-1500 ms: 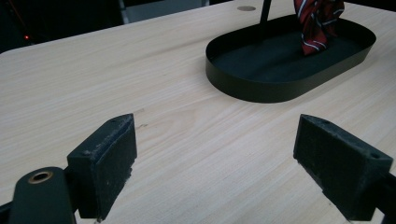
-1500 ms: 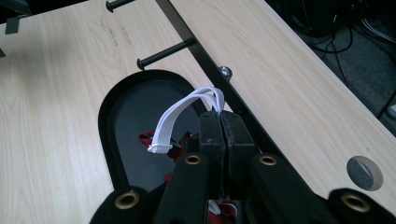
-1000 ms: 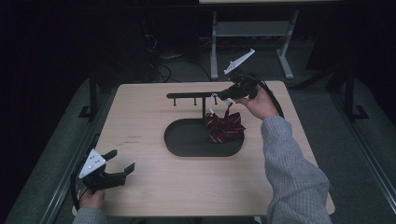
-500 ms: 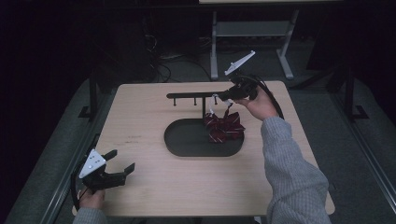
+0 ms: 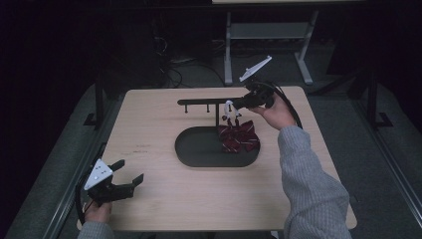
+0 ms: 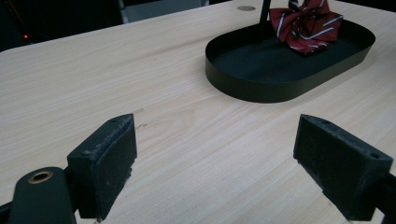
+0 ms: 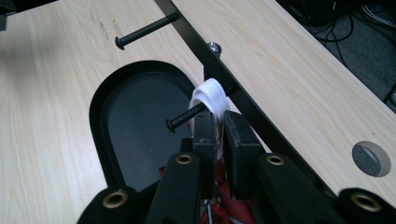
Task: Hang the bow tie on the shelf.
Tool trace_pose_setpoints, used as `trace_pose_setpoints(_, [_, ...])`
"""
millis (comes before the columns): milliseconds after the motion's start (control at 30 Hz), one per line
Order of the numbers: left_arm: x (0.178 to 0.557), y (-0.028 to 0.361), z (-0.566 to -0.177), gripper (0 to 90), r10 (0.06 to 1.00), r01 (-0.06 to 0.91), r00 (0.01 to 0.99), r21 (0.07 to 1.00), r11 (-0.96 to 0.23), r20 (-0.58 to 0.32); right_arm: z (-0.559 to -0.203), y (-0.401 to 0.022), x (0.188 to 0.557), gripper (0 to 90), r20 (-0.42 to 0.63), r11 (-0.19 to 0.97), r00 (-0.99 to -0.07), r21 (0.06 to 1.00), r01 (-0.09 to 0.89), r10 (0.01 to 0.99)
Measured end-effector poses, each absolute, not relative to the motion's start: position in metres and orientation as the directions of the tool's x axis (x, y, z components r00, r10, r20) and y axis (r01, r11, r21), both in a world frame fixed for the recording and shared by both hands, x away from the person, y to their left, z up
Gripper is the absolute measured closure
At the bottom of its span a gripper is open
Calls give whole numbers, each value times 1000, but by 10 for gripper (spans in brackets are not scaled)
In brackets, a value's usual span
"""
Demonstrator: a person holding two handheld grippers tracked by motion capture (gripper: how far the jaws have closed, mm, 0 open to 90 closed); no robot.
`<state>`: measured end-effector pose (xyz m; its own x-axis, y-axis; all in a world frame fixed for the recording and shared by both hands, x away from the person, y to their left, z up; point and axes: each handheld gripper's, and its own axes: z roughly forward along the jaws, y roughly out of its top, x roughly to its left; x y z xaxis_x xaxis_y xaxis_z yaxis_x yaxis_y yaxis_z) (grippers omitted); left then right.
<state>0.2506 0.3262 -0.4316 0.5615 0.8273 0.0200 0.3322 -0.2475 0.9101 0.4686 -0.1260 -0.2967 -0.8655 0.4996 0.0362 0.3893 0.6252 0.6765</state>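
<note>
A red striped bow tie (image 5: 239, 138) lies at the right end of a black oval tray (image 5: 199, 162). Its white strap (image 5: 229, 108) rises to the black rack (image 5: 209, 102) above the tray. My right gripper (image 5: 238, 104) is at the rack. In the right gripper view, my right gripper (image 7: 219, 123) is shut on the white strap (image 7: 211, 95), which loops over a black peg (image 7: 187, 116). The left gripper (image 5: 130, 171) rests open near the table's front left corner. Nothing is between the jaws of the left gripper (image 6: 219, 163), which faces the tray (image 6: 261, 88) and bow tie (image 6: 306, 23).
A second bare peg (image 7: 144, 32) sticks out farther along the rack bar. The wooden table (image 5: 164, 209) has a round cable hole (image 7: 371, 158) near the right gripper. A metal stand (image 5: 268, 35) is on the floor behind the table.
</note>
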Motion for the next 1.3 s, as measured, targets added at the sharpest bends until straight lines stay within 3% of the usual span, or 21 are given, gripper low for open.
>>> trace_pose_setpoints(1300, [250, 325, -431, 128, 824, 332, 566, 909, -253, 23, -294, -138, 451, 757, 71, 599, -871, 698, 392, 486])
